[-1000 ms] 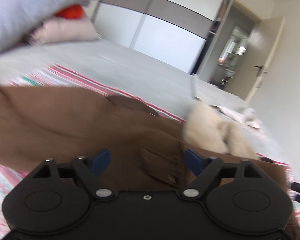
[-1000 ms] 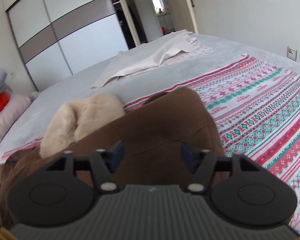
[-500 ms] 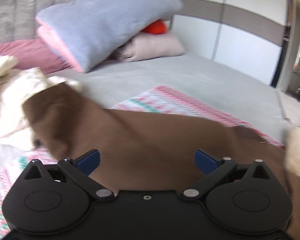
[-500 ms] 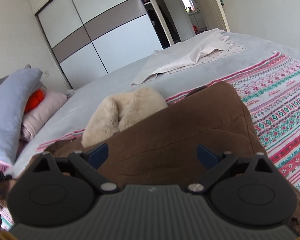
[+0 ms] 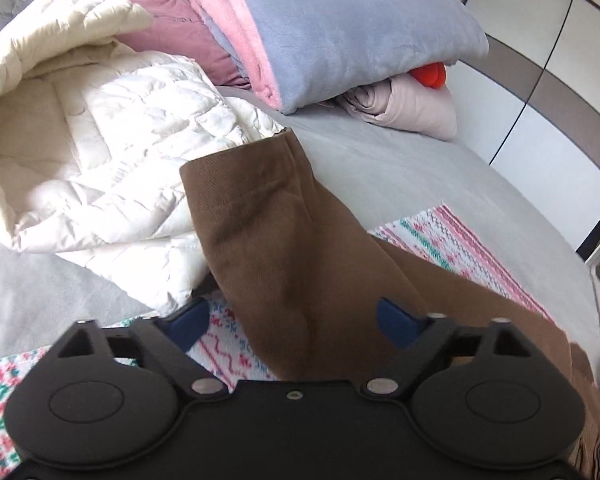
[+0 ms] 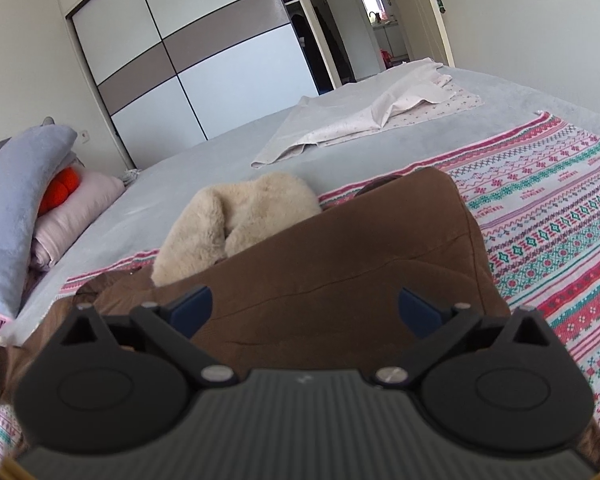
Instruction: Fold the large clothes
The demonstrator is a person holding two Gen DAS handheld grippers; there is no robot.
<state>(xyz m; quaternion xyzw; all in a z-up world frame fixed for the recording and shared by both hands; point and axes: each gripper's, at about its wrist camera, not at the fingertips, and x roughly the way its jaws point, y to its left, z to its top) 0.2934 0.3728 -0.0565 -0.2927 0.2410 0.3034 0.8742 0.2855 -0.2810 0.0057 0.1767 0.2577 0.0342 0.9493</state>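
Brown coat (image 6: 340, 264) lies under and ahead of both spread-apart grippers, left (image 5: 294, 324) and right (image 6: 306, 308).

no readable text, labels, brands or numbers on anything in either view

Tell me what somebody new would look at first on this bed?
Probably the big brown coat spread over the striped patterned blanket, with its fluffy cream fur collar at the far end. In the left view, its brown sleeve reaches onto a puffy white quilted jacket.
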